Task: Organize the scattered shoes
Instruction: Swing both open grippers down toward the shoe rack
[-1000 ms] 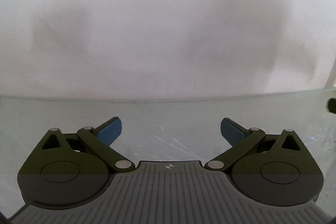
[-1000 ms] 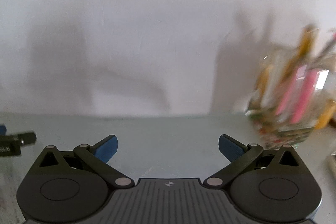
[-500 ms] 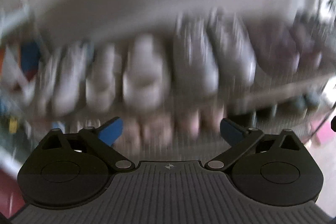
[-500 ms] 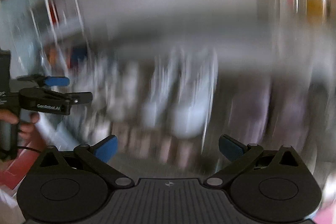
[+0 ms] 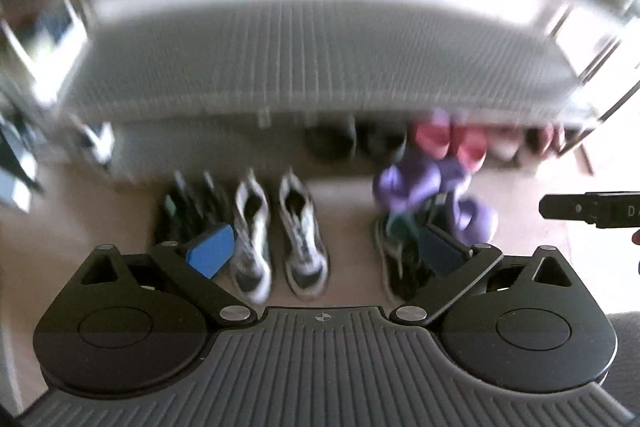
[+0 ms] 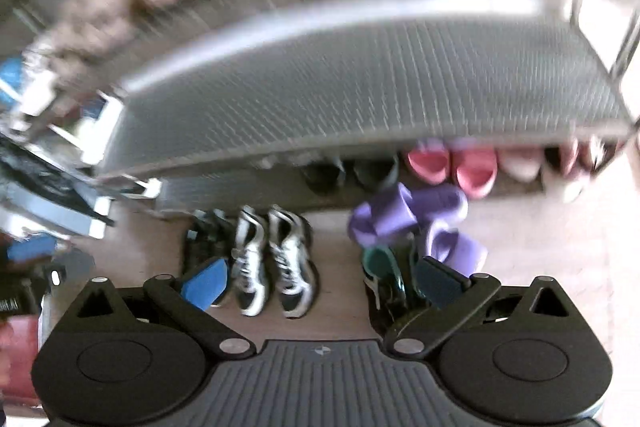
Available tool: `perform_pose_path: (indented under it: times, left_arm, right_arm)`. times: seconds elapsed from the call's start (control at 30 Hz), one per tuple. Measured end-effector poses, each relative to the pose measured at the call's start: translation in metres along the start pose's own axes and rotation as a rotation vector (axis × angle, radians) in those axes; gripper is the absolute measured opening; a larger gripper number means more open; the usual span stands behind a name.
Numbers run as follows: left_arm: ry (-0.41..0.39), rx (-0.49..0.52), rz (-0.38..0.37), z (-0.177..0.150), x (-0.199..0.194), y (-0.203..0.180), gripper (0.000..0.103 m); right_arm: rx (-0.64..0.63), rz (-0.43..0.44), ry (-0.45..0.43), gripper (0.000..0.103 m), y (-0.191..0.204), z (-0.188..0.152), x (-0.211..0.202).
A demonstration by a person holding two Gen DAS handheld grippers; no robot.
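Both views blurred. My left gripper [image 5: 326, 253] is empty, jaws wide but closing; right gripper [image 6: 320, 285] spread, empty. Landmark: rack [image 6: 360, 75]. Purple slippers [image 6: 416, 215] piled w/ a dark shoe [image 6: 382, 275] just in front of it, beside white sneakers [image 6: 272, 259]. Risk: grabbing blind, I'd snag two.

Purple slippers [image 6: 408, 215], pink slippers [image 6: 452, 163]
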State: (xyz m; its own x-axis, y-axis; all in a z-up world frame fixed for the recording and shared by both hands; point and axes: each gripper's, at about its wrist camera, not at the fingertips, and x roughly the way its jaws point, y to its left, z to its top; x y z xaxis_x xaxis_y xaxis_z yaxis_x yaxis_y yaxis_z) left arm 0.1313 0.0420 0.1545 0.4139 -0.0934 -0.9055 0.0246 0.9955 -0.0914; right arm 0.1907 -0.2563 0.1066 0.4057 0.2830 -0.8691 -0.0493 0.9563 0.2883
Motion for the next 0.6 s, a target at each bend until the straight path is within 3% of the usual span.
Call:
perform_pose_path:
  times: [0.1,0.27,0.33,0.4,0.5,0.6]
  left_arm:
    - [0.032,-0.026,-0.006,-0.037,0.072,0.007,0.098]
    - [0.076,-0.059,0.01,-0.081,0.182,0.003,0.096]
    - [0.078,-0.085,0.009,-0.077,0.206,-0.005,0.096]
    - [0.045,-0.108,-0.021,-0.072,0.212,-0.008,0.096]
    - [-0.027,-0.121,-0.026,-0.079,0.192,-0.011,0.097]
    - [-0.054,-0.056,0.032,-0.108,0.16,-0.003,0.098]
  right_arm:
    - [0.028,0.004,-0.016,0.094,-0.025,-0.033,0.059]
    - [0.076,0.009,-0.032,0.094,-0.041,-0.044,0.091]
    - [0.051,0.038,-0.149,0.096,-0.037,-0.041,0.078]
    - [0.043,0.044,-0.242,0.096,-0.03,-0.042,0.066]
    - [0.013,0.068,-0.328,0.097,-0.013,-0.052,0.051]
    - [-0.079,-0.006,-0.301,0.097,-0.001,-0.073,0.057]
